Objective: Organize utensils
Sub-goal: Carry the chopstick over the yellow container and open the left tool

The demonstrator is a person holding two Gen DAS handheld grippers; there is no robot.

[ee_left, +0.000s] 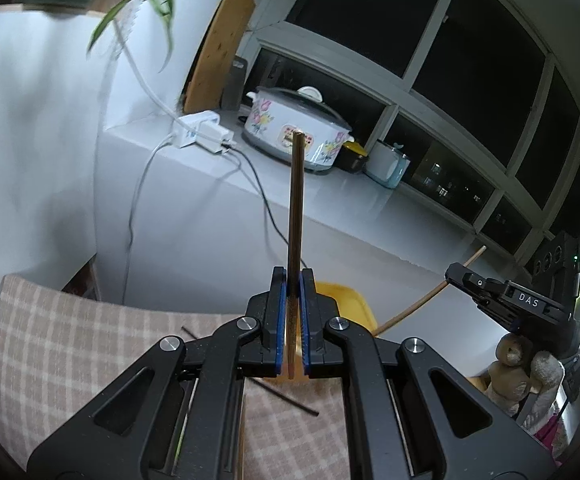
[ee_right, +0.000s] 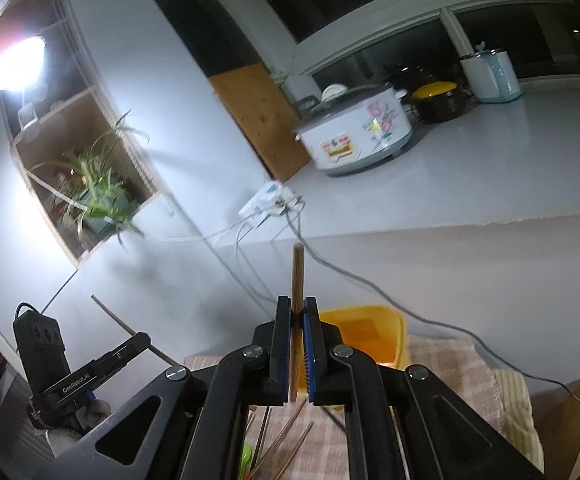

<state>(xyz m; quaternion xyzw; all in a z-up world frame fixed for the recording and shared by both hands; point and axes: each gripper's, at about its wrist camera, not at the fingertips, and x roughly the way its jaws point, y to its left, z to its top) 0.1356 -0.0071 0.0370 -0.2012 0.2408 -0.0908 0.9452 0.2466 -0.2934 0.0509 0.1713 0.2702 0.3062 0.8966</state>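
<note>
Left wrist view: my left gripper [ee_left: 294,320] clamps a dark chopstick [ee_left: 296,208] upright above the checked cloth [ee_left: 69,340], yellow bin [ee_left: 350,300] just behind. My right gripper [ee_right: 298,344] pinches a pale chopstick [ee_right: 297,276] the same way; loose chopsticks [ee_right: 285,444] lie on the cloth below.

- We were in a home kitchen, at night by the dark window panes [ee_left: 462,32].
- A flowered rice cooker [ee_left: 296,128] stood on the white counter [ee_right: 510,160], with a black pot [ee_right: 442,102] and a pale kettle [ee_right: 490,76] near it.
- A wooden cutting board [ee_right: 261,120] leaned against the wall.
- A spider plant [ee_right: 97,188] sat in a wall niche, and a checked cloth [ee_left: 81,328] covered the table.
</note>
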